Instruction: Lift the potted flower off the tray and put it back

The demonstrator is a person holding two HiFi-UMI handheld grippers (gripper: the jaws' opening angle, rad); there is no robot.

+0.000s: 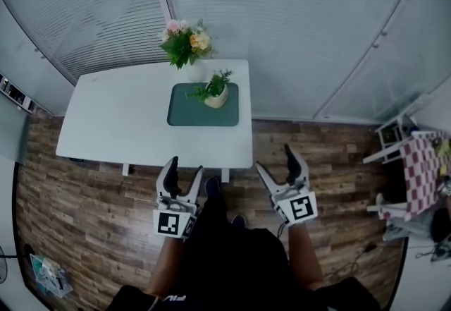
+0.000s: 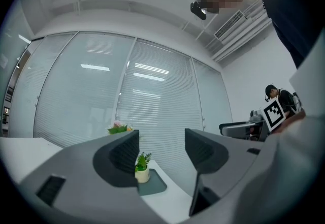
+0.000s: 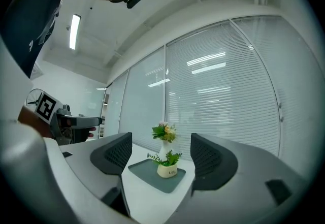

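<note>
Both claws were empty and spread wide, with nothing between the pads. The grey-black two-jaw left claw (image 1: 186, 167) and the matching right claw (image 1: 275, 159) hung level over the brown wood-plank floor (image 1: 84, 232). They sat side by side in front of my body, short of the near edge of the white rectangular table (image 1: 120, 119). I judge they were held that way because the reach had not begun, with jaws wide enough to slip round a pot without bumping it. Each claw's own view lined up on the target, well apart from it.

Next out, the dark green flat rectangular tray (image 1: 184, 113) lay on the table's far half, right of middle. The task thing, the potted flower (image 1: 215, 95) in its small cream ceramic pot with green sprigs, stood upright on the tray's back right part, not yet lifted.

Beyond the tray, at the table's far edge, stood a white vase of pink and yellow flowers (image 1: 184, 41). It was apart from the pot, so I'd guess not in the way. Farthest off were grey slatted blinds (image 1: 282, 13) behind glass.
</note>
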